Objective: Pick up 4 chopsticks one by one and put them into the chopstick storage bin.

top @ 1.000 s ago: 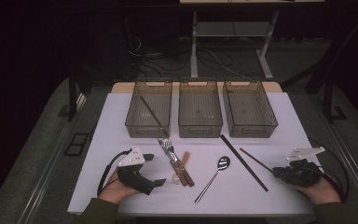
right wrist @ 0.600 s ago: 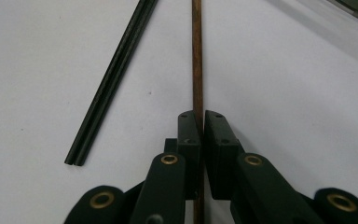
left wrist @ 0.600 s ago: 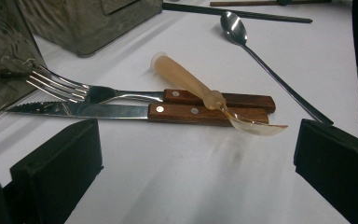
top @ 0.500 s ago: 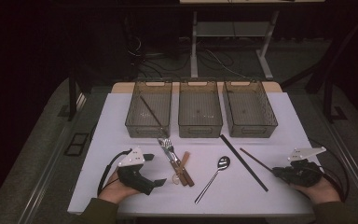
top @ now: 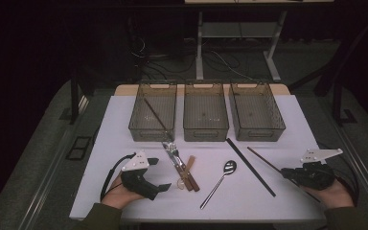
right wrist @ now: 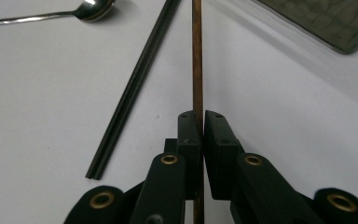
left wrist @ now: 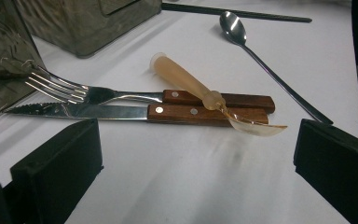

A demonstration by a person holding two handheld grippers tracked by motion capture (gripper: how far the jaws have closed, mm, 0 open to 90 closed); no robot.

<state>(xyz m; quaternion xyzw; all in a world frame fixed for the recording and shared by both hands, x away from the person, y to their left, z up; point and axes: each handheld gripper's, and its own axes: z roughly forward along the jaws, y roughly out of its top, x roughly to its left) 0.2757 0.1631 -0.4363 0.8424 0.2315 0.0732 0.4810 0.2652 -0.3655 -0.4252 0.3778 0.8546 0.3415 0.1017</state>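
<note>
My right gripper (top: 286,173) (right wrist: 202,128) rests at the table's right front. It is shut on a thin brown chopstick (top: 263,158) (right wrist: 196,56), which runs straight out from between its jaws along the white table. At the left front my left gripper (top: 159,175) (left wrist: 196,163) stands open with nothing between its jaws. Just ahead of it lie a fork (left wrist: 60,86) and a knife (left wrist: 74,111) with wooden handles (top: 190,176). An amber plastic spoon (left wrist: 191,84) lies across those handles.
Three clear bins (top: 153,129) (top: 205,129) (top: 258,129) stand in a row at the back; the left one holds a dark stick (top: 154,116). A metal spoon (top: 223,175) (left wrist: 233,25) and a pair of black chopsticks (top: 249,165) (right wrist: 140,79) lie mid-table.
</note>
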